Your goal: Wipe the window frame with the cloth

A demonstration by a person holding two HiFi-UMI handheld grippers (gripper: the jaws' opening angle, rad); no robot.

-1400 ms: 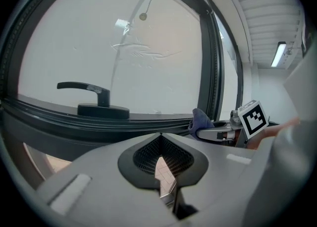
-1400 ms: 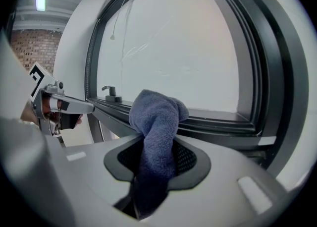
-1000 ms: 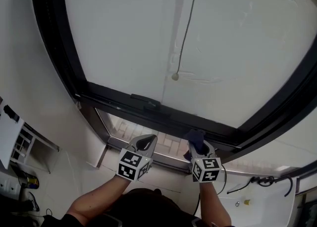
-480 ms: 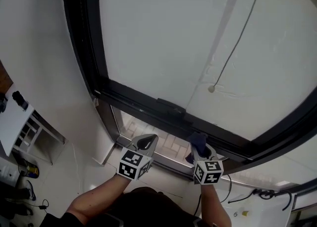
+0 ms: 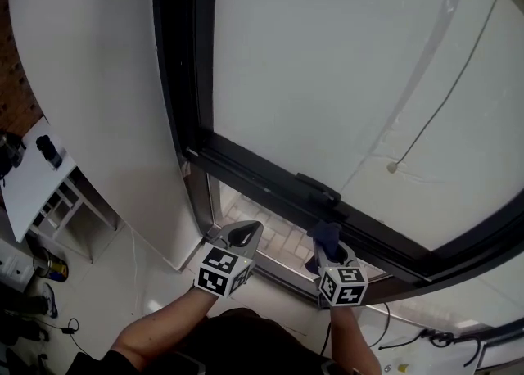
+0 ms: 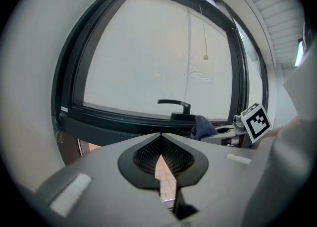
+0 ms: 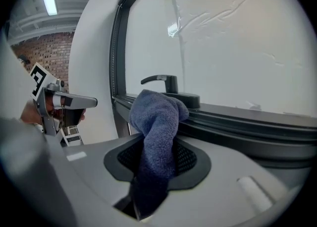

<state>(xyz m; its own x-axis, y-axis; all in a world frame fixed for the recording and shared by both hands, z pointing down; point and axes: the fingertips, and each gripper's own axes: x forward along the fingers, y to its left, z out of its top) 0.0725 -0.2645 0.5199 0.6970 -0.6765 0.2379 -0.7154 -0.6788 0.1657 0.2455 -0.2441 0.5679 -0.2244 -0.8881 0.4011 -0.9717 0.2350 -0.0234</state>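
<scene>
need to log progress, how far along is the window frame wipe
Done: the cloth is picked up, clamped in the right gripper. In hand: its bunched end is at the lower rail of the window frame, beside the handle; contact is unclear. The left gripper is shut and empty, short of the frame. Left: the wiping itself; nothing on the frame shows any stretch already wiped.

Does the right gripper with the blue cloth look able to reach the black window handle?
Probably yes: the right gripper's cloth already sits just beside the window handle, with nothing between them.
</scene>
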